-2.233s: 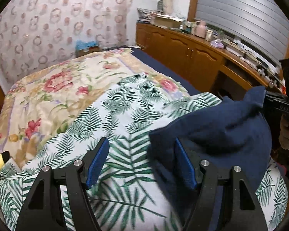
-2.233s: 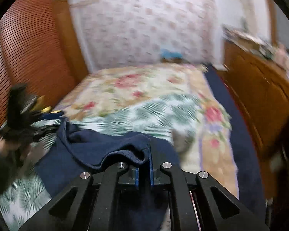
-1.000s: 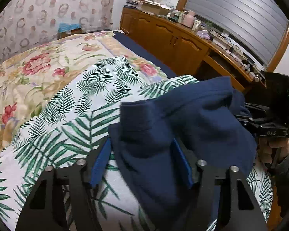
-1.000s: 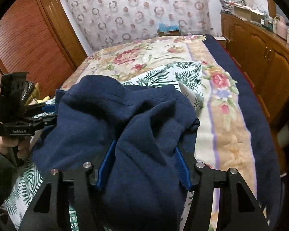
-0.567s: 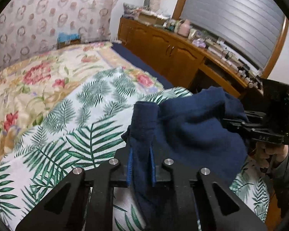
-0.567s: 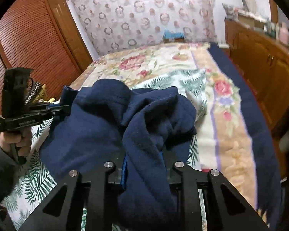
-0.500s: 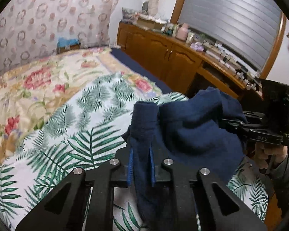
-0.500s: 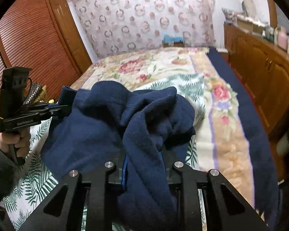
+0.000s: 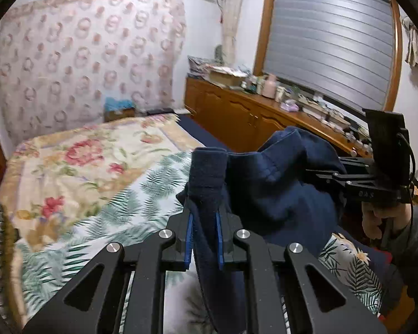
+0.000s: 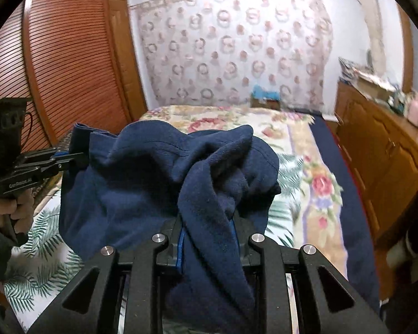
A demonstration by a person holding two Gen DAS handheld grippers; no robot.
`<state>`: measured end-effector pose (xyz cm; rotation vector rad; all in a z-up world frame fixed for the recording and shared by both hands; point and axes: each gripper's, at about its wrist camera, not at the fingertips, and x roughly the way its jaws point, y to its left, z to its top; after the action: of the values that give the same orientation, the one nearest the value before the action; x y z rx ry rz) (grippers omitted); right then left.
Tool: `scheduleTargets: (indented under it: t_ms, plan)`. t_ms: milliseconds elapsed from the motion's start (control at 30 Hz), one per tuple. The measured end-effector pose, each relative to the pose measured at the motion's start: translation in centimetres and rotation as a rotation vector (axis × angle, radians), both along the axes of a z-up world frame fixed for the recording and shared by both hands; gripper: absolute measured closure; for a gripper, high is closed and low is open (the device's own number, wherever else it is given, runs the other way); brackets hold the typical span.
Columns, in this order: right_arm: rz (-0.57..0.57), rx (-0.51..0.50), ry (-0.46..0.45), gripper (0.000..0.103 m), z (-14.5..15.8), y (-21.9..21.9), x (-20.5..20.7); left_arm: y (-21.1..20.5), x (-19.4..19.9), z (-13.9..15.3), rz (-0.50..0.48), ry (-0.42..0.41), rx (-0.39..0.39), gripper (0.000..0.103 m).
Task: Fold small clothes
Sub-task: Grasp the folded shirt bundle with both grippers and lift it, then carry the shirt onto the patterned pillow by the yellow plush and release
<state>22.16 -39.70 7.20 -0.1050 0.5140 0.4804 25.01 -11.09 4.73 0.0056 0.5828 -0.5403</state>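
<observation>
Navy fleece garment [image 9: 278,183] hangs bunched between both grippers, lifted clear of the fern-print sheet [image 9: 142,208] on the bed.

Left gripper [image 9: 204,239], bottom centre of left wrist view: blue pads clenched on a thick rolled edge of the fleece. Right gripper [image 10: 207,239], bottom centre of right wrist view: clamped on a fatter wad, several layers twisted together.

Key relation: cloth's long axis runs gripper to gripper, sagging in the middle; neither hand is nearer, both at the ends. In the left wrist view the right gripper sits mid-right, in the right wrist view the left gripper [image 10: 69,160] sits mid-left. Prob. next: pull apart to take out slack before laying flat.

Fabric: soft, matte, heavy nap, visible seam lines; limp, will slump wherever unsupported. Floral quilt [image 10: 317,183] lies beyond.
</observation>
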Motion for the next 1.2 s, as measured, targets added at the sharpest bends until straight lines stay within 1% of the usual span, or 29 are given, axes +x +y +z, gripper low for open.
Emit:
scheduleTargets:
  t_ms: [133,233,333,367,467,567,633,733,767,833,900,933,967,1000,1033,1067,1100,1133,1167,1200]
  plan:
    - [0.085,-0.039,-0.033,0.078,1.3,4.3,0.2,3.8,-2.1,1.2,0.075,-0.041,0.003,0.089]
    - [0.161,-0.060,-0.058,0.078,2.5,8.0,0.6,7.6,-4.1,1.9,0.150,-0.068,0.002,0.089]
    - [0.254,-0.088,-0.084,0.078,3.8,13.0,0.9,11.8,-6.4,2.4,0.243,-0.090,-0.010,0.089]
    - [0.291,-0.104,-0.094,0.078,4.2,14.9,1.0,13.9,-7.4,2.5,0.288,-0.101,-0.013,0.089]
    - [0.399,-0.146,-0.128,0.078,5.5,20.9,1.5,18.0,-9.5,2.3,0.398,-0.128,-0.018,0.089]
    - [0.512,-0.182,-0.151,0.078,6.6,27.6,2.2,22.5,-11.8,1.6,0.528,-0.147,-0.030,0.089]
    - [0.572,-0.215,-0.156,0.078,6.7,31.6,3.3,24.9,-13.0,0.7,0.604,-0.145,-0.037,0.089]
    - [0.647,-0.247,-0.129,0.078,6.2,38.1,5.0,27.9,-14.1,-1.5,0.704,-0.106,-0.049,0.089]
    - [0.671,-0.269,-0.128,0.078,5.7,40.3,5.3,28.9,-14.3,-2.8,0.739,-0.084,-0.048,0.089]
    - [0.684,-0.307,-0.132,0.077,4.5,44.0,6.7,30.1,-14.3,-4.5,0.787,-0.044,-0.047,0.089]
    - [0.678,-0.309,-0.078,0.072,3.0,47.0,8.1,31.6,-14.7,-6.2,0.830,0.002,-0.070,0.089]
    - [0.658,-0.311,-0.046,0.065,2.4,47.8,8.9,32.1,-14.6,-7.0,0.838,0.026,-0.078,0.089]
    - [0.622,-0.312,-0.017,0.062,1.9,48.5,9.8,32.4,-15.0,-7.3,0.837,0.040,-0.083,0.089]
    - [0.594,-0.302,-0.003,0.060,2.0,49.3,10.6,32.4,-15.0,-7.5,0.834,0.048,-0.084,0.088]
    - [0.579,-0.283,0.002,0.053,1.9,49.1,10.9,32.5,-15.0,-7.8,0.831,0.056,-0.074,0.087]
    - [0.570,-0.268,-0.003,0.040,1.9,48.6,10.9,32.2,-15.2,-7.7,0.831,0.054,-0.064,0.081]
    - [0.563,-0.258,-0.010,0.036,2.0,47.9,10.7,31.8,-15.5,-7.5,0.830,0.040,-0.050,0.072]
    - [0.548,-0.247,-0.019,0.034,2.2,48.5,10.1,31.4,-16.2,-7.2,0.824,0.023,-0.045,0.067]
    - [0.532,-0.227,-0.024,0.033,2.3,47.9,9.7,31.2,-16.7,-6.7,0.813,0.001,-0.042,0.058]
    - [0.524,-0.204,-0.024,0.033,2.3,47.4,8.7,30.9,-16.9,-6.4,0.806,-0.011,-0.039,0.054]
